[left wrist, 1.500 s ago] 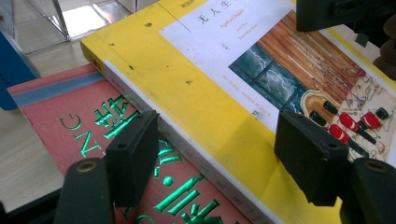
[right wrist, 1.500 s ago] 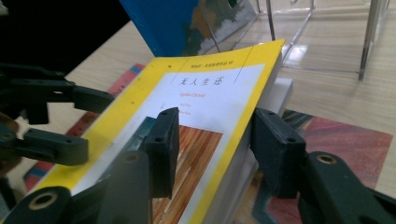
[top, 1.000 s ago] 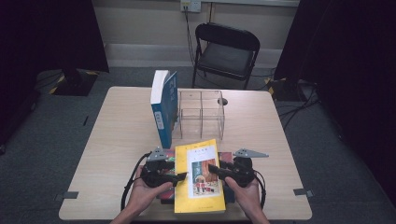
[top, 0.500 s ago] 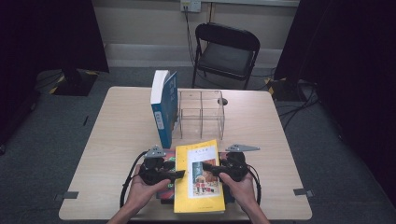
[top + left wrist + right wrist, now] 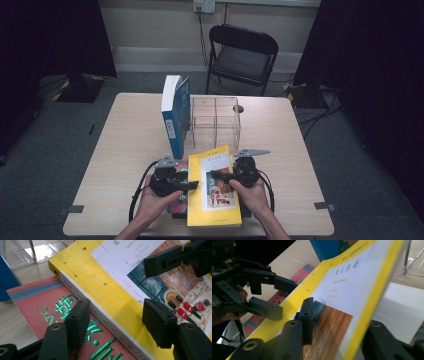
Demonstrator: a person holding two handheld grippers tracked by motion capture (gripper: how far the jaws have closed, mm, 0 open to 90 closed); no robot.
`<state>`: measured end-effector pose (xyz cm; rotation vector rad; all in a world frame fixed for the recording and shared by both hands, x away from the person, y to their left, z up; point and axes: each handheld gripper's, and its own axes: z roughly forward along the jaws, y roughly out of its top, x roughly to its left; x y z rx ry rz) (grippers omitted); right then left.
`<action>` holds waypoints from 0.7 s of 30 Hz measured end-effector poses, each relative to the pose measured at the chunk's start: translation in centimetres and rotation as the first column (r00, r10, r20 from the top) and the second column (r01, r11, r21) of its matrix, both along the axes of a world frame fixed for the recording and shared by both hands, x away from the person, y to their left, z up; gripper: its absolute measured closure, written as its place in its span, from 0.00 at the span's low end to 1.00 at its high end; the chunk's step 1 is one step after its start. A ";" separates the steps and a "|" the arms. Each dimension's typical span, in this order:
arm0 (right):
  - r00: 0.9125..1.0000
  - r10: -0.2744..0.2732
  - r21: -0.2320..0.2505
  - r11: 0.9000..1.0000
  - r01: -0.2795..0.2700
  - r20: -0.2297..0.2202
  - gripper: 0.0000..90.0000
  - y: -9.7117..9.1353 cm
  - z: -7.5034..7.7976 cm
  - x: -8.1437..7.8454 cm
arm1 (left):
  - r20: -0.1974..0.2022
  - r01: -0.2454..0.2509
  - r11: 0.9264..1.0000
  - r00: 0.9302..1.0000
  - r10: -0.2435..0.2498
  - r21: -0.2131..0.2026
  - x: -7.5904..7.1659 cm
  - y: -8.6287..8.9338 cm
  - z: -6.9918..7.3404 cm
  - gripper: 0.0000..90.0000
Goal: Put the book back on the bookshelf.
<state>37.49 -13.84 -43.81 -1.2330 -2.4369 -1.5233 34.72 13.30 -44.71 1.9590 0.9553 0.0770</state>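
**Now lifting the yellow book off the stack by both long edges**

Broadly, the tabletop [image 5: 125,150] is carrying everything, and the work is sitting at its near edge, right under the two grippers. Beyond them a clear acrylic organiser [image 5: 215,120] is standing with a blue book [image 5: 175,115] upright against its side; that looks like the place the books are heading for.

Between the grippers the yellow book [image 5: 212,187] is lying tilted on a red book [image 5: 37,307], its spine side raised off the red cover. The left gripper [image 5: 192,185] is straddling that spine edge: in the left gripper view one pad is sitting under the book against the red cover and the other is hovering over the yellow cover, so the jaws are standing apart and not yet pressing. The right gripper [image 5: 216,175] is taking the opposite long edge; its jaws have just been closing with the book's edge between them, one finger [image 5: 307,315] lying on the cover, and they are looking clamped on the book.

Judging from this, the step in hand is securing the pick-up. Next, the left gripper's jaws need closing on the spine edge, then both hands rising together, keeping the book level so it is not sliding out, before standing it upright toward the organiser.
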 end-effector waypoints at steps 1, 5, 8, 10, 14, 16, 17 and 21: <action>1.000 0.000 0.005 1.000 0.000 0.006 0.78 0.0 0.1 -0.1 | 0.000 -0.002 1.000 1.000 0.002 -0.002 0.0 0.0 0.0 0.42; 1.000 0.006 0.037 0.999 -0.007 0.020 0.85 -0.2 0.3 -0.3 | -0.010 -0.014 1.000 1.000 0.014 -0.020 0.0 0.0 -0.1 0.38; 0.999 0.015 0.053 0.998 -0.018 0.051 0.86 -0.3 0.6 -0.7 | -0.022 -0.013 0.999 1.000 0.012 -0.038 0.2 0.1 -0.1 0.34; 0.998 0.012 0.066 0.998 -0.016 0.063 0.87 -0.3 0.8 -1.0 | -0.040 -0.008 0.998 0.999 0.005 -0.060 0.4 0.3 -0.1 0.32; 0.996 0.018 0.079 0.997 -0.025 0.091 0.88 -0.2 1.2 -1.5 | -0.060 0.008 0.996 0.998 -0.014 -0.090 0.6 0.4 -0.2 0.30; 0.995 0.024 0.078 0.996 -0.032 0.101 0.88 -0.2 1.3 -1.6 | -0.074 0.025 0.993 0.997 -0.033 -0.111 0.7 0.4 -0.2 0.35; 0.994 0.026 0.079 0.996 -0.034 0.102 0.88 -0.2 1.3 -1.6 | -0.077 0.028 0.993 0.996 -0.037 -0.115 0.7 0.3 -0.1 0.35; 0.991 0.033 0.079 0.996 -0.043 0.128 0.89 0.0 1.9 -2.1 | -0.091 0.056 0.988 0.993 -0.070 -0.147 1.0 0.3 -0.1 0.35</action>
